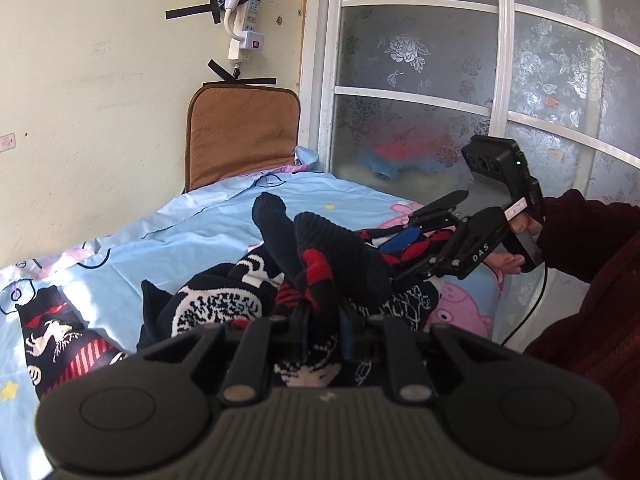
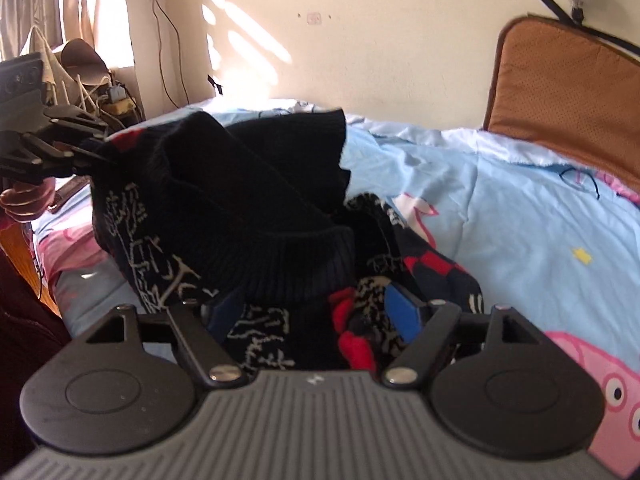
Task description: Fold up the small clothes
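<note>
Two tongs work one dark knitted sweater (image 2: 224,208) bunched on the bed (image 2: 500,216): left tongs (image 1: 320,316) clamp a lifted fold, right tongs (image 2: 316,312) gape around fabric. Next: regrip, carry fold across.

Home bedroom, bed (image 2: 520,216) with cartoon sheet, curtained window (image 2: 60,0), frosted door (image 1: 440,80)

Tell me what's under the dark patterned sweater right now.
The sweater lies bunched on the light blue cartoon-print bedsheet. Whatever is beneath its folds is covered and cannot be seen.
</note>
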Motion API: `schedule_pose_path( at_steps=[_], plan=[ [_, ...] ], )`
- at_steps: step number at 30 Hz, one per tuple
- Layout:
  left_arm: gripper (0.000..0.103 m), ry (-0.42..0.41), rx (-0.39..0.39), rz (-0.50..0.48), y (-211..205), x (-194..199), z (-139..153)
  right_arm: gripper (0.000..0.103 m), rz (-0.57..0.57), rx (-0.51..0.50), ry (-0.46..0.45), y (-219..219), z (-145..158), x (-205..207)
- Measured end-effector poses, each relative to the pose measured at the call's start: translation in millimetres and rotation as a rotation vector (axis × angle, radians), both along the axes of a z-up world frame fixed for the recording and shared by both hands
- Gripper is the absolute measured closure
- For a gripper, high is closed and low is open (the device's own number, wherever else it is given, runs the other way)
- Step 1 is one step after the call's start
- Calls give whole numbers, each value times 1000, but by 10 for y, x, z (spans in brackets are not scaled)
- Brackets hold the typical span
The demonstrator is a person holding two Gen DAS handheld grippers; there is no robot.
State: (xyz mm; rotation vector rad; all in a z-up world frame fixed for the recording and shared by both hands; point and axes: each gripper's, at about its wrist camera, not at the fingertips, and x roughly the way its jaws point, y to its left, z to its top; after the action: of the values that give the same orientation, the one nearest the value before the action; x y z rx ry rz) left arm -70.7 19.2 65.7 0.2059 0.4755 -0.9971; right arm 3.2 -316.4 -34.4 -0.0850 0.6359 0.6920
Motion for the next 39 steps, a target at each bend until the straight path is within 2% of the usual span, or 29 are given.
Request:
schedule_pose_path(
  at_steps=[1,2,3,5,7,8,9,13,15,16,19,21,22,25,28,31,33,36,39],
  plan=[
    [89,-5,6,0,2,-16,4,24,-4,37,58,-40,-52,50],
    [89,-10,13,0,7,-29,8,36,12,72,89,-55,-72,55],
    [88,-16,21,1,9,-40,11,62,40,93,99,-49,-69,33],
    [85,-21,33,5,20,-40,16,82,90,89,54,22,-1,-122],
    [84,-22,42,3,22,-16,17,89,125,117,28,13,72,-247],
    [72,-22,50,6,11,5,14,91,133,142,28,-16,100,-292],
    [54,-20,58,4,-7,28,7,91,137,161,23,-45,125,-342],
    [45,-13,98,-31,-133,179,-34,92,133,205,17,-166,178,-522],
    [21,-11,120,-49,-208,284,-45,92,114,198,26,-200,146,-571],
    [19,-12,126,-56,-241,330,-45,92,106,199,36,-217,122,-585],
    [23,-8,132,-71,-335,441,-27,92,88,199,61,-269,57,-616],
    [44,-21,130,-102,-394,425,-2,91,70,205,67,-295,19,-653],
    [45,-38,134,-122,-425,385,9,91,56,214,74,-324,-4,-659],
    [40,-99,148,-176,-505,236,33,91,23,231,95,-395,-81,-654],
    [32,-113,174,-202,-591,191,6,91,1,239,126,-443,-170,-626],
    [30,-115,200,-189,-647,228,-39,91,-5,239,138,-453,-213,-627],
    [30,-146,214,-162,-647,245,-24,91,-13,244,142,-464,-226,-639],
    [28,-192,177,-134,-597,284,119,91,-20,250,148,-471,-242,-656],
    [27,-197,158,-163,-634,313,209,91,-24,250,149,-466,-248,-654]
  ],
)
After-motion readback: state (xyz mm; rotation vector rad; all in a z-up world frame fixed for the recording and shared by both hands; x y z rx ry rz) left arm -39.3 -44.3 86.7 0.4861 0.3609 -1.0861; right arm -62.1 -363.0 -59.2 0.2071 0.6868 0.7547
